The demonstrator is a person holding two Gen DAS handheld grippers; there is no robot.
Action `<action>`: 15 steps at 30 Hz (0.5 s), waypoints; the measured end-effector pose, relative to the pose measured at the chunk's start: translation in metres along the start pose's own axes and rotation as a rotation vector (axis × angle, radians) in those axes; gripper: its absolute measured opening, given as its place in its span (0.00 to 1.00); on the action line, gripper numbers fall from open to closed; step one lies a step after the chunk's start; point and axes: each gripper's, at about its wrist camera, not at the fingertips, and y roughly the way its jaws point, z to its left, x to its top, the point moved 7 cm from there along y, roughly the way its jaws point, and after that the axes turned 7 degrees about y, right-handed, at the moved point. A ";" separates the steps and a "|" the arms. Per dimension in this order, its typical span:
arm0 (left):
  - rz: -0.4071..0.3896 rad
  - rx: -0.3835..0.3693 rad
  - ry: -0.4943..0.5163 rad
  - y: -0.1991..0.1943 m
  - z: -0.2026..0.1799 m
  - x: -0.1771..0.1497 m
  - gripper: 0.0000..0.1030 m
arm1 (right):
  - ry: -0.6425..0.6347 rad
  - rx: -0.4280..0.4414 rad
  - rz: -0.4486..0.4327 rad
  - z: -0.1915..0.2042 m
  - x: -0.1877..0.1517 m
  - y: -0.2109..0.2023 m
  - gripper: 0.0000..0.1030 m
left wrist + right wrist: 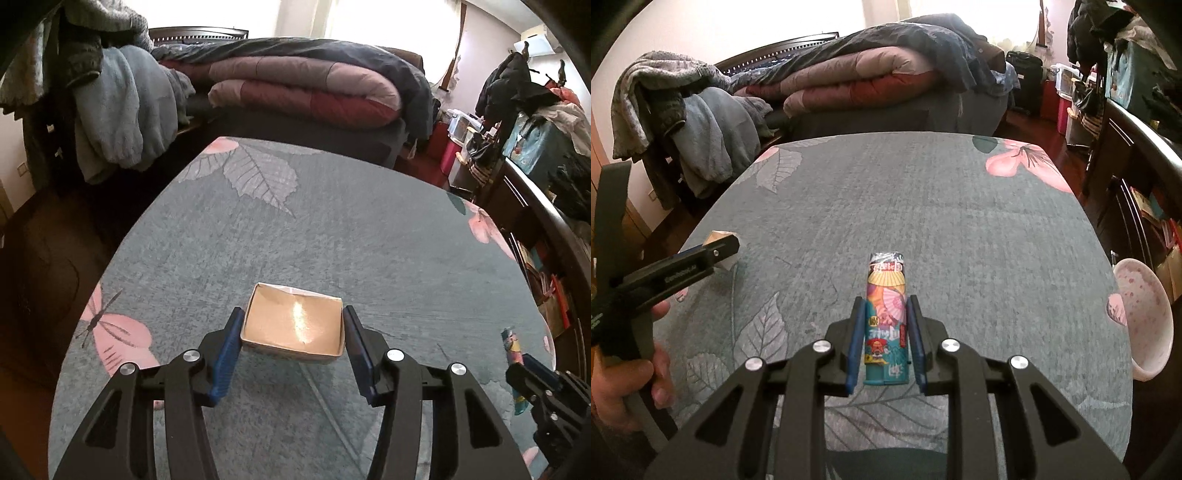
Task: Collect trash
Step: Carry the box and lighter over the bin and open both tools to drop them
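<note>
**Both tools at work on the bench: one around a paper box, one holding a printed packet**

A bed [303,92] piled with folded quilts fills the far side of the room, with clothes heaped over a chair [701,122] to its left and cluttered shelves [546,280] along the right wall. Nearer lies the bench [332,229], covered in a grey-green cloth printed with leaves and pink flowers.

At the right edge of the bench stands a pale pink speckled bowl [1141,317], partly cut off by the edge of the right wrist view.

The left tool [293,332] sits at the near left of the bench, gripped by a hand [624,384]. Its blue pads flank a small open brown paper box [295,325] that rests on the cloth. The left pad seems to touch the box wall and the right pad stands just beside it, though from this angle it is hard to say whether they press on it, so I cannot tell if the box is gripped.

The right tool [885,332] is closed on a slim teal packet with colourful print [886,314]. The packet runs lengthwise between the pads, its far end sticking out beyond the fingertips towards the middle of the bench.
</note>
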 end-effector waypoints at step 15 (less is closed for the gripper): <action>-0.072 -0.109 0.156 -0.037 -0.113 0.019 0.52 | 0.118 -0.015 -0.075 -0.076 -0.003 -0.043 0.23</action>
